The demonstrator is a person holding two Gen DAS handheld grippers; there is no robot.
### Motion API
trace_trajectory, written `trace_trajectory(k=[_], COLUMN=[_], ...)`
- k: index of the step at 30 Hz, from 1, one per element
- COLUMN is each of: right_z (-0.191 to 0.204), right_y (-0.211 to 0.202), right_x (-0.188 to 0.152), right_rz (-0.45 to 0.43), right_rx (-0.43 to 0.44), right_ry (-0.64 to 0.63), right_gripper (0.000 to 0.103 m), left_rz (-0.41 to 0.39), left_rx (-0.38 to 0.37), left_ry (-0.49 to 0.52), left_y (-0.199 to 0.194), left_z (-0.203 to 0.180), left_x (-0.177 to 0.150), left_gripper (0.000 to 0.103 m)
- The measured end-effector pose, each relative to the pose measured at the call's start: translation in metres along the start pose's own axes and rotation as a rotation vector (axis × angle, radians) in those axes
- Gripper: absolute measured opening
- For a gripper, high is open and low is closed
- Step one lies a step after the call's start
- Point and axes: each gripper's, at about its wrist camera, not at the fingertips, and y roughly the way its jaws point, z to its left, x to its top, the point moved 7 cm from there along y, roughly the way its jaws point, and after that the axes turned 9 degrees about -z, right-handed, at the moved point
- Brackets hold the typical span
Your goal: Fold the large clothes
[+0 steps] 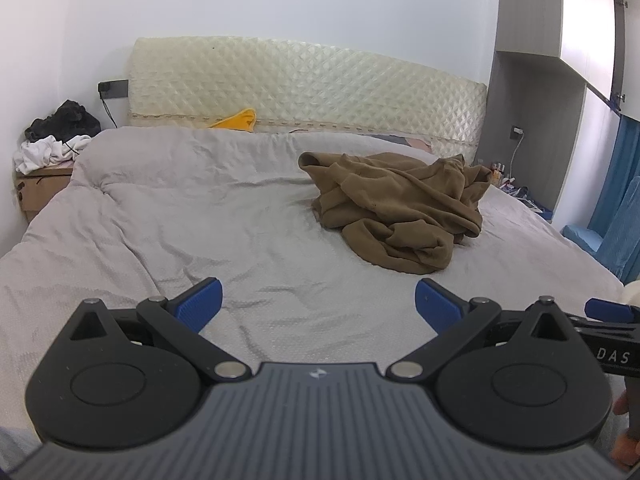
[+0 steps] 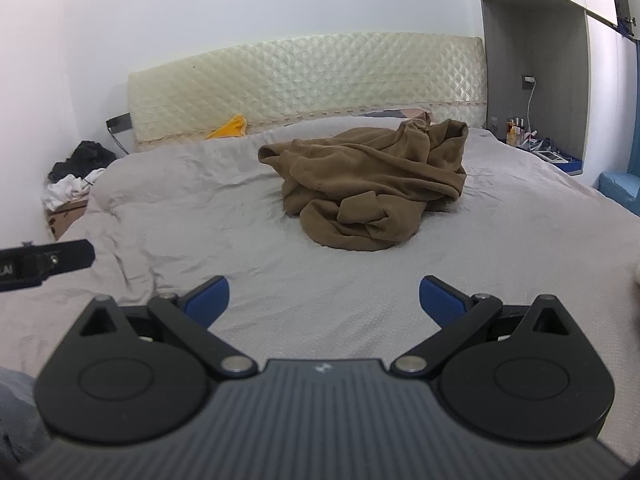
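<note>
light: soft, even daylight | shadows: faint | edges: fisheye-bent (corners dark)

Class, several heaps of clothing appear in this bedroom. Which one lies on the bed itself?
The crumpled brown fleece garment lies on the grey bedspread. The black and white clothes pile sits beside the bed on a cardboard box.

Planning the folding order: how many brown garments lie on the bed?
1: a crumpled brown garment on the grey bed cover, ahead of both open grippers. Its folds could hide another.
</note>
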Motion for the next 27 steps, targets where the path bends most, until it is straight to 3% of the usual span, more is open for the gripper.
trace_trajectory(k=[12, 23, 27], right_z=[-0.004, -0.017, -0.025], right_y=[0.008, 0.069, 0.096], right_x=[-0.003, 0.008, 0.011], right_rz=[-0.008, -0.07, -0.097], right_rx=[0.013, 0.027, 0.017], right_ry=[0.021, 0.044, 0.045], right_gripper=[0.103, 0.103, 0.103], left_rz=[-0.031, -0.017, 0.044], left_rx=[-0.03, -0.045, -0.106], left_ry=[0.019, 0.025, -0.034], left_y=[0.02, 0.11, 0.153], left_z=[0.0, 0.001, 0.0], left_x=[-0.007, -0.01, -0.017], left_gripper=[0.103, 0.103, 0.103])
